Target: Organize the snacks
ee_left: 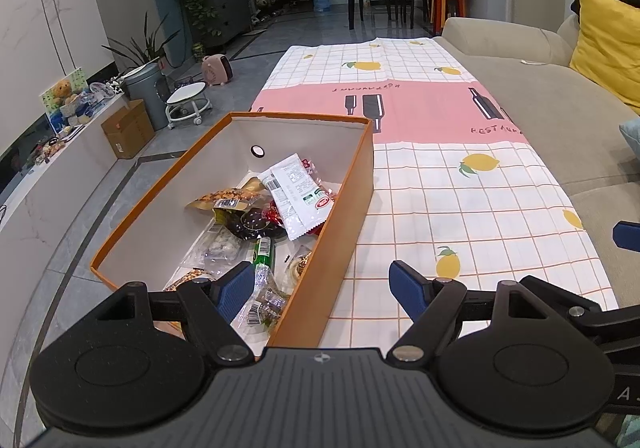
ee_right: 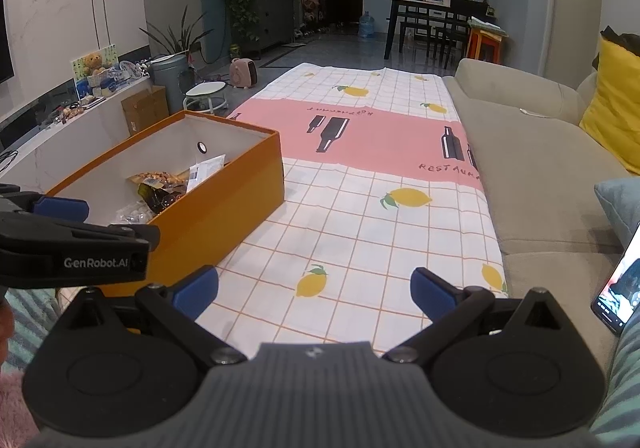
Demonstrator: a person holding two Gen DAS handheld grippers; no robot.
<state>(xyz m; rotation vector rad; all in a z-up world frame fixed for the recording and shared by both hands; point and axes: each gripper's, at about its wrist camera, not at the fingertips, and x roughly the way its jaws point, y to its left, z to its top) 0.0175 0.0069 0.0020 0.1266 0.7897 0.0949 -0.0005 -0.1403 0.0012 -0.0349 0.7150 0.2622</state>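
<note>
An orange box (ee_left: 344, 188) with white inner walls stands on the left part of a lemon-print cloth (ee_left: 460, 192). Several snack packets lie inside it: a white sachet (ee_left: 298, 194), a brown nut bag (ee_left: 224, 201) and a green-labelled clear pack (ee_left: 263, 256). My left gripper (ee_left: 322, 284) hangs open over the box's near right corner, nothing between its blue pads. In the right wrist view the same box (ee_right: 224, 204) sits to the left. My right gripper (ee_right: 314, 290) is open above bare cloth (ee_right: 360, 216), empty. The left gripper's finger (ee_right: 60, 208) shows at the left edge.
A beige sofa (ee_right: 540, 168) runs along the right edge of the cloth, with a yellow cushion (ee_right: 612, 112). A lit phone (ee_right: 622, 288) leans at the near right. On the floor to the left are a cardboard carton (ee_left: 128, 128), a grey bin (ee_left: 146, 88) and a white stool (ee_left: 188, 104).
</note>
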